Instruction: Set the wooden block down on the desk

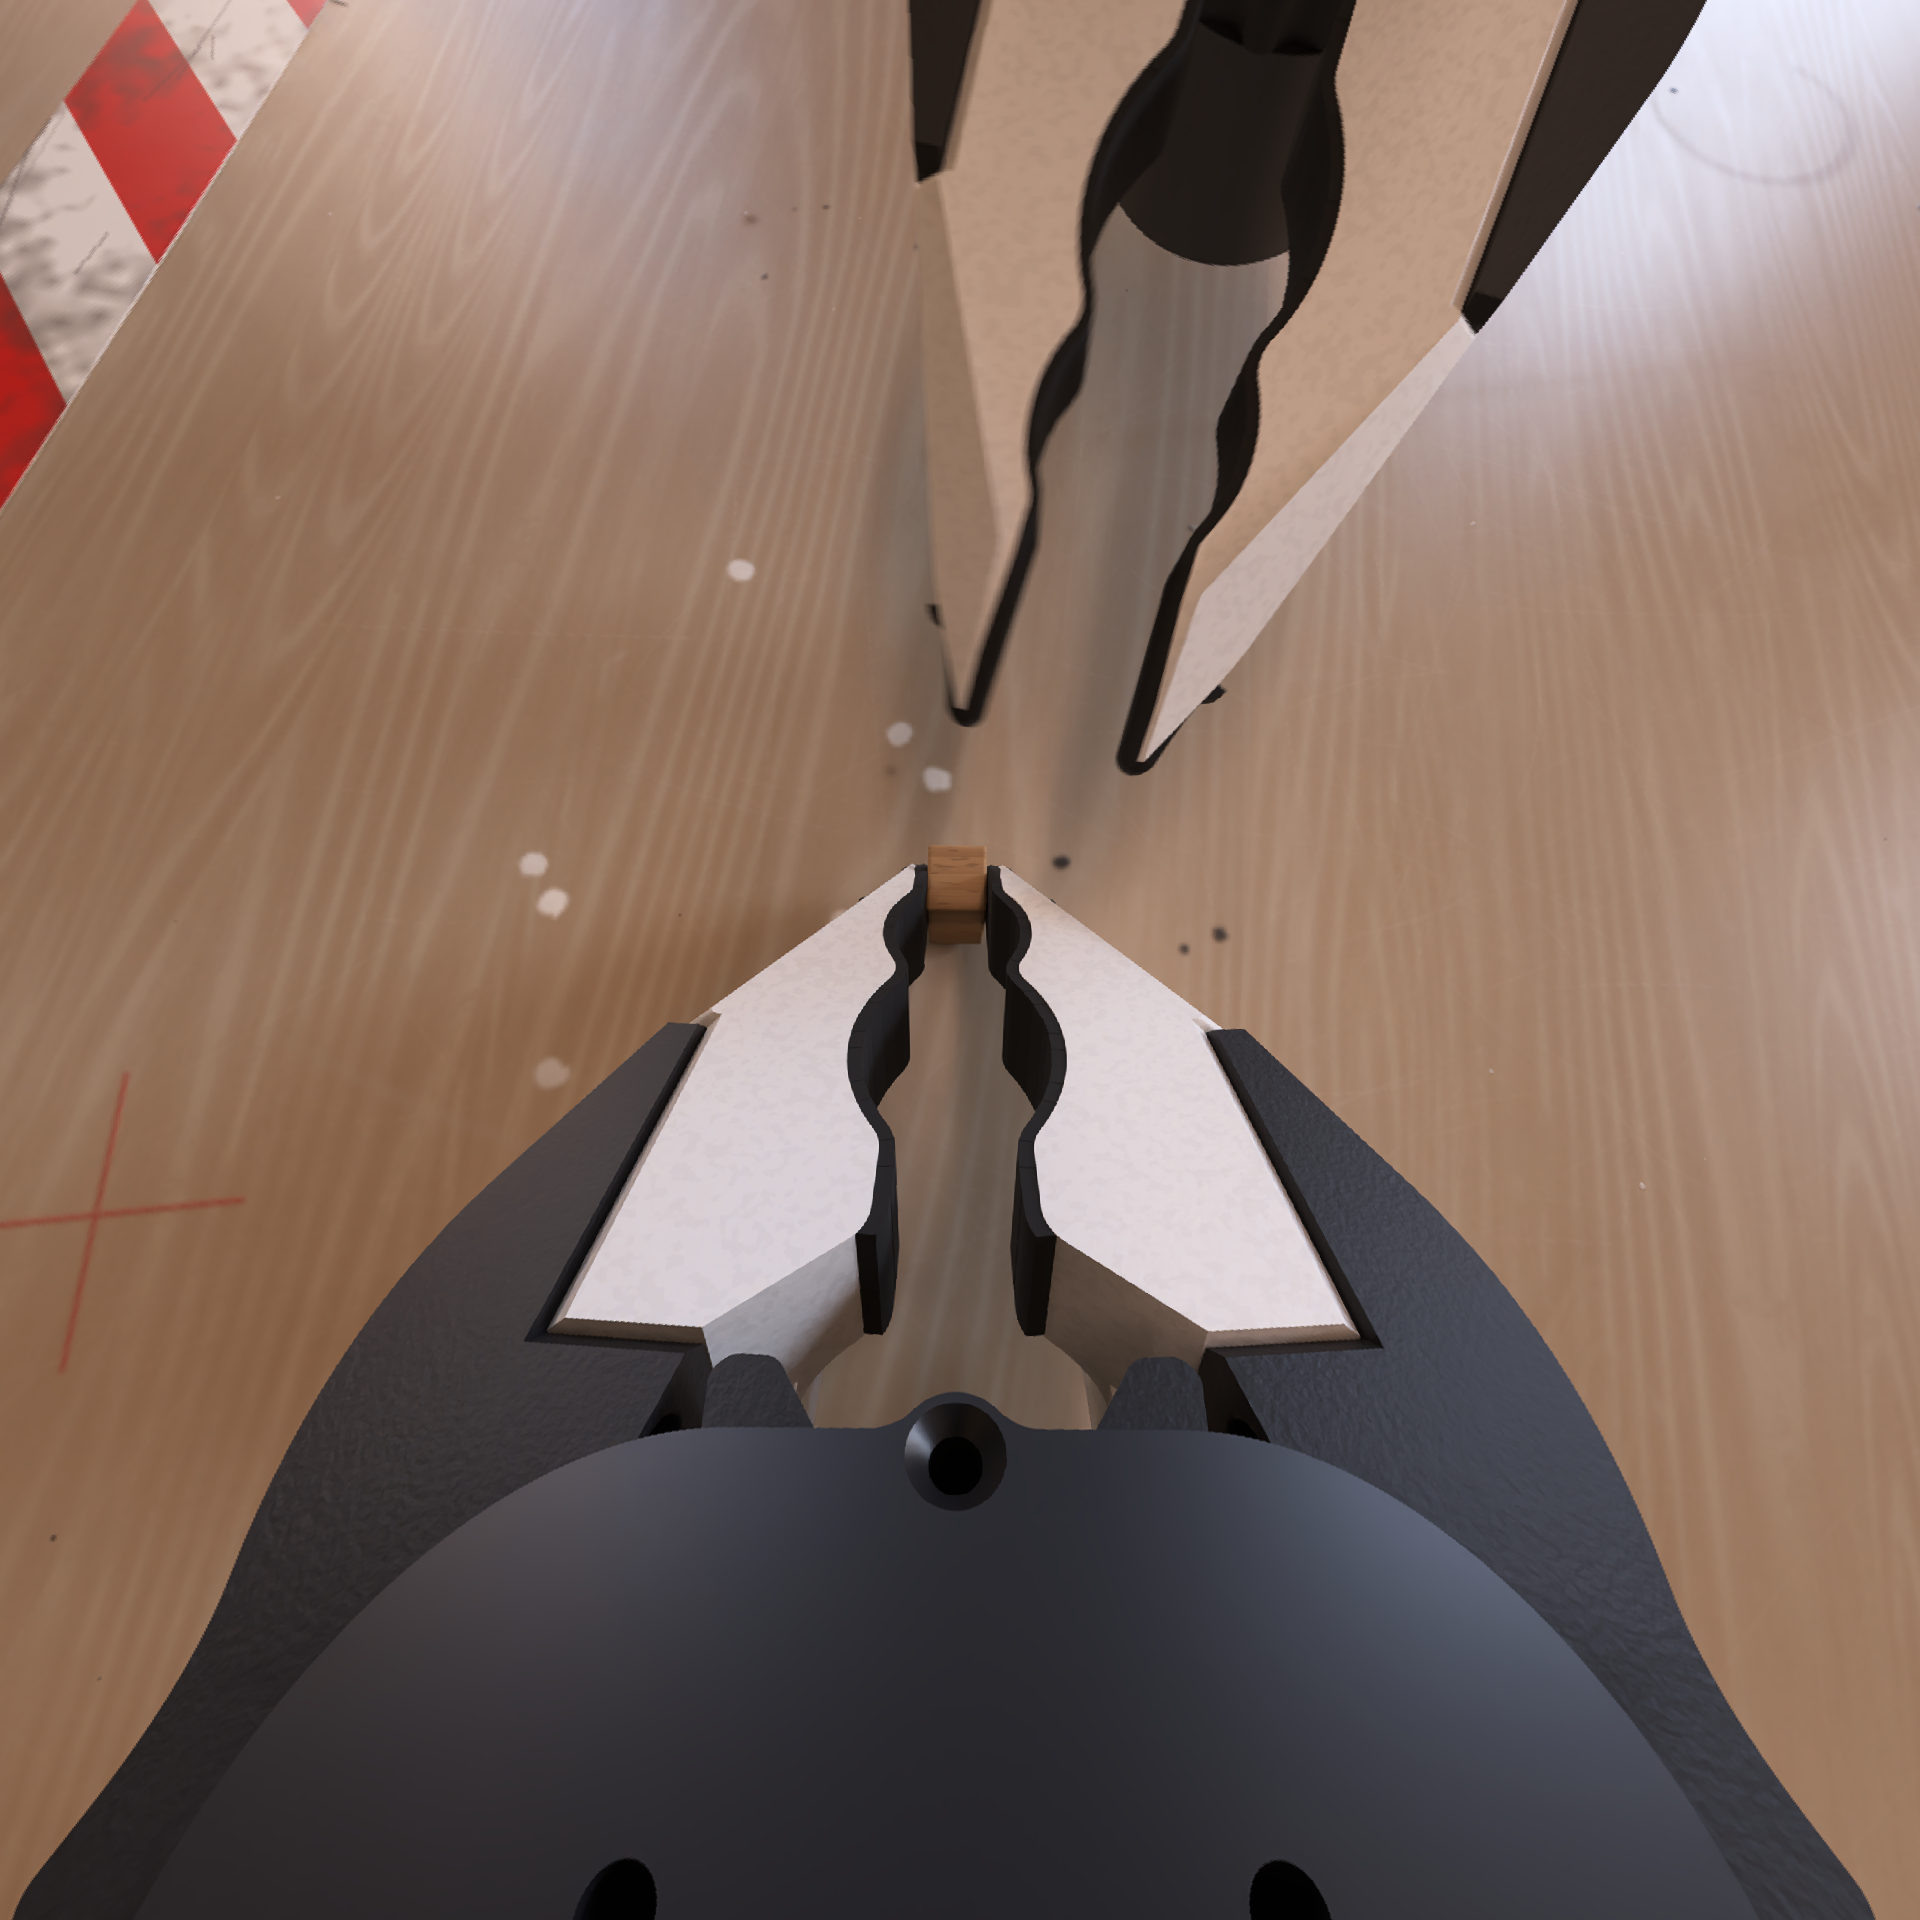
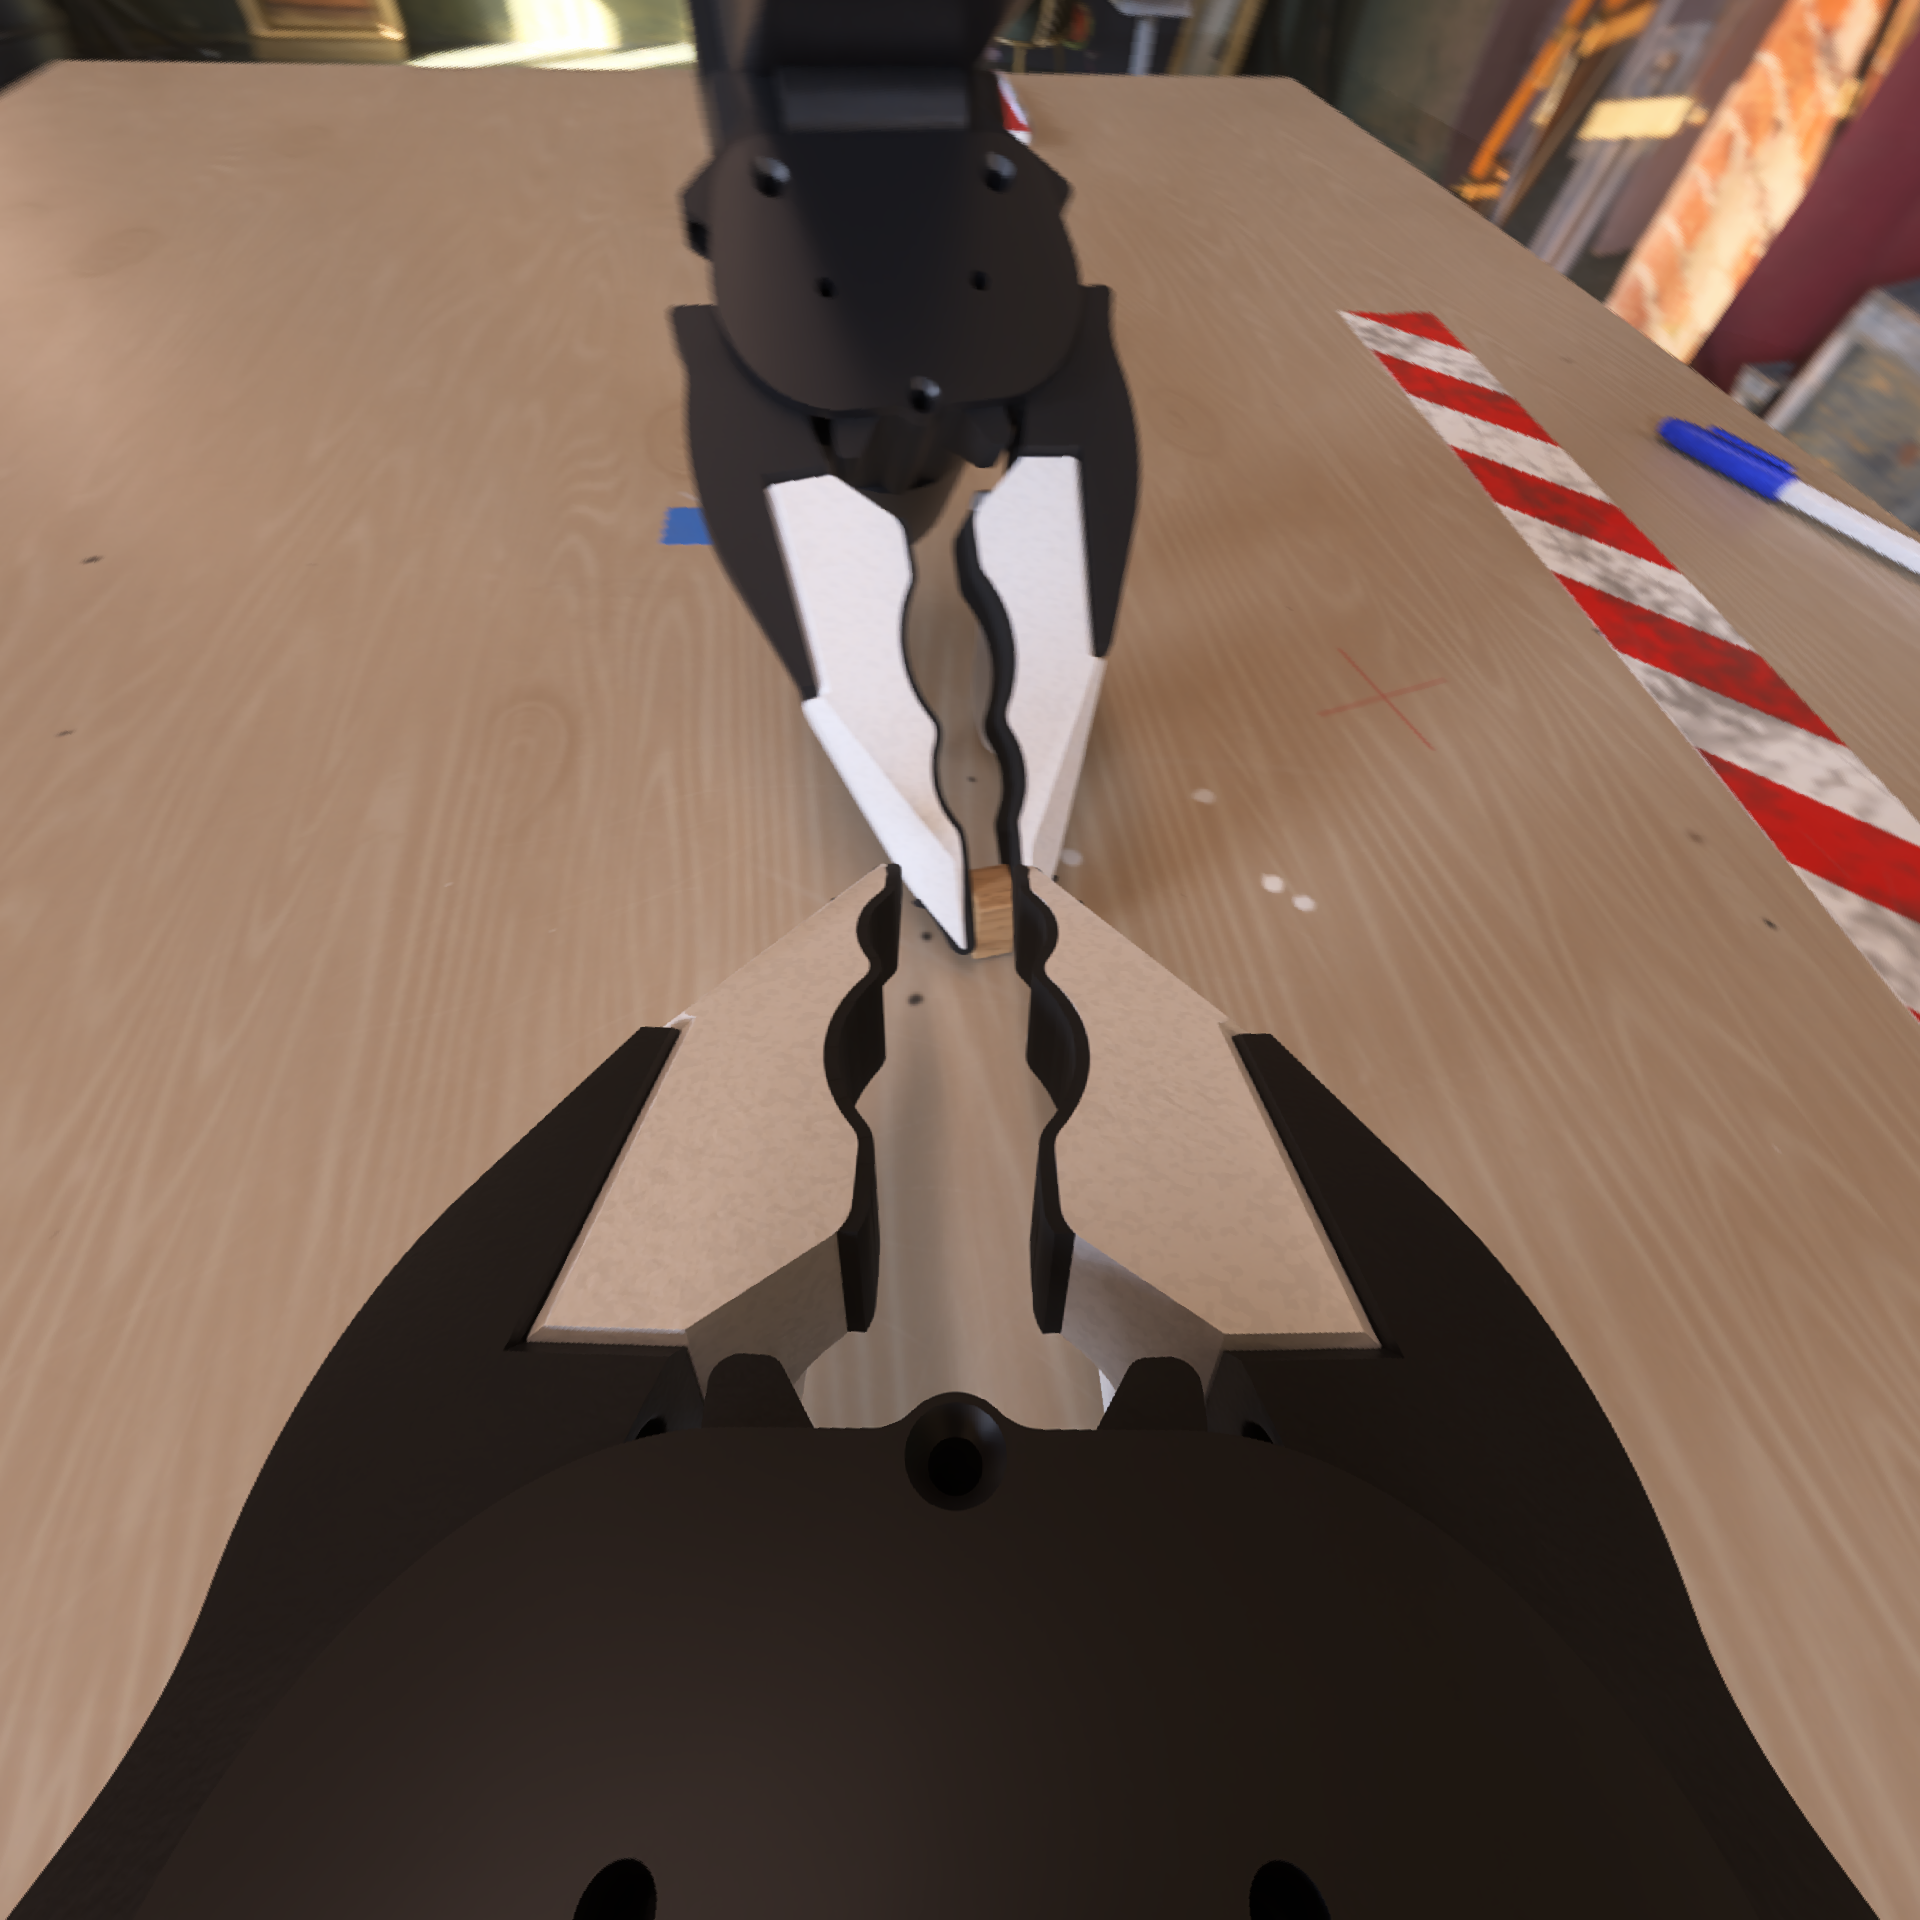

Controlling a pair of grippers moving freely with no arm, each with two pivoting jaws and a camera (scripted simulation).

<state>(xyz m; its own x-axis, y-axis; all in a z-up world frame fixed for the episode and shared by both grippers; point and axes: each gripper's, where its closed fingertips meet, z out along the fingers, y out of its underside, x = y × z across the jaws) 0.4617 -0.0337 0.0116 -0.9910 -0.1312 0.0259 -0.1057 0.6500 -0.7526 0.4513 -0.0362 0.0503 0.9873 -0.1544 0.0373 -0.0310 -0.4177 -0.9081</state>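
A small wooden block [image 1: 956, 906] is pinched between the fingertips of my left gripper [image 1: 956, 883], which is shut on it low over the wooden desk [image 1: 416, 727]. I cannot tell if the block touches the desk. My right gripper [image 2: 956, 883] is open and empty and faces the left one tip to tip. The block [image 2: 992, 914] shows between its fingertips, closer to the right finger. In the left wrist view the right gripper [image 1: 1055, 738] reaches in from above, just beyond the block.
A red-and-white striped tape strip [image 2: 1621, 623] runs along the desk's right side, with a blue marker pen [image 2: 1766, 488] past it near the edge. A red cross mark [image 2: 1382, 696], a blue tape scrap [image 2: 681, 525] and white specks [image 2: 1288, 894] mark the surface.
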